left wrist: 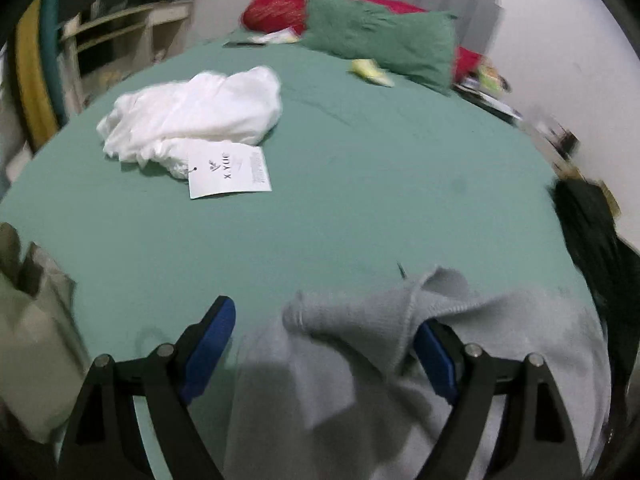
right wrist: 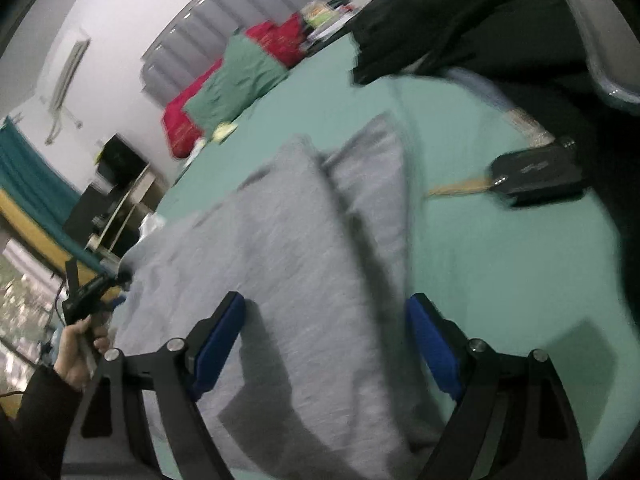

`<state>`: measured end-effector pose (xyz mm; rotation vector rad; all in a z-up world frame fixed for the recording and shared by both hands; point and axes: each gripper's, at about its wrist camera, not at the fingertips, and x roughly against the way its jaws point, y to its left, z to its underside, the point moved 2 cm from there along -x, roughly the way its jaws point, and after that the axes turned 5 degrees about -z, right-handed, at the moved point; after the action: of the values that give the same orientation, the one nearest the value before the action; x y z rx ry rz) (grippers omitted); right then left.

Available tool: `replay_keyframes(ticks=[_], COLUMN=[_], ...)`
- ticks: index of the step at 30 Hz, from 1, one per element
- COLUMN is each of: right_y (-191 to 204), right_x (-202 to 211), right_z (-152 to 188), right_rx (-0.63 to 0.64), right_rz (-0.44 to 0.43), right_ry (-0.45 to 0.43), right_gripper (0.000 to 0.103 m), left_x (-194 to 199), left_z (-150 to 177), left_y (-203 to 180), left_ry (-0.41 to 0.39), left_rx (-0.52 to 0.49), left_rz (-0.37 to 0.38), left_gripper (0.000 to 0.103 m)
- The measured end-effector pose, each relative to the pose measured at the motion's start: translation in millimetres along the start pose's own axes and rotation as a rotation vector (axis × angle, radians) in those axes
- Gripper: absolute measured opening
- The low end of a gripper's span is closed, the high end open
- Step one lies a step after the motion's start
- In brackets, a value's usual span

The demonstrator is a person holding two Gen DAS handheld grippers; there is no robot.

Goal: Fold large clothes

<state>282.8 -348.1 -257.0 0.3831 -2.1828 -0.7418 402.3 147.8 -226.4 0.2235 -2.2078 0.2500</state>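
A grey knit garment lies rumpled on the green bed sheet at the near edge. My left gripper stands open around it, and a raised fold of the cloth drapes over the right fingertip. In the right wrist view the same grey garment spreads flat with a long crease. My right gripper is open above it, its jaws wide on either side of the crease, and neither pad presses the cloth. A white garment with a paper tag lies crumpled farther up the bed.
A black car key lies on the sheet right of the grey garment. Dark clothing is heaped at the bed's right side. A green pillow and a red one sit at the headboard. A hand is at lower left.
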Motion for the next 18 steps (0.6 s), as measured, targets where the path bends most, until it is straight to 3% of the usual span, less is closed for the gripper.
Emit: replay_keyframes(ticks=[3,5,6,9,11,13,15,16,18], right_y=[-5.6,-5.5,-3.7,2.4,5.9,8.3,13.2,15.2,22.6], right_x=[-5.0,-6.1,-5.0,-6.4,-3.3,3.5,17.0,21.5,32.0], right_z=[2.4,2.7,4.1,6.4,7.7,6.0,2.2,1.4,3.0], right_rx=[-0.033,-0.028,-0.013,0.028,0.045,0.055,0.076,0.085,0.118], right_rz=[-0.018,-0.029,-0.025,-0.008,-0.013,-0.021,-0.022,-0.022,-0.011], right_ry=[0.004,0.006,0.009,0.015,0.004,-0.01,-0.05,-0.059,-0.078], right_gripper=[0.083,0.082,0.078,0.033,0.028,0.024,0.022,0.022,0.021], left_x=[12.3,23.0,30.8,44.8,51.8,43.5,22.8,15.8,20.1], left_z=[24.5,42.4,53.9,73.3,83.0,96.7,115.1,121.5,126.2], left_y=[5.1,15.6,22.7,31.7,31.8,30.0,24.5,23.7,20.0], left_ry=[0.055,0.078,0.08,0.085,0.082,0.158,0.288,0.318,0.273], left_rx=[-0.058,-0.06,-0.049,-0.045,-0.032,-0.038,-0.075,-0.068,-0.082], left_rz=[0.072,0.058,0.056,0.026,0.001,-0.005,-0.02,-0.001,0.018], left_gripper=[0.086,0.09,0.091,0.092,0.093,0.094,0.093,0.087,0.07])
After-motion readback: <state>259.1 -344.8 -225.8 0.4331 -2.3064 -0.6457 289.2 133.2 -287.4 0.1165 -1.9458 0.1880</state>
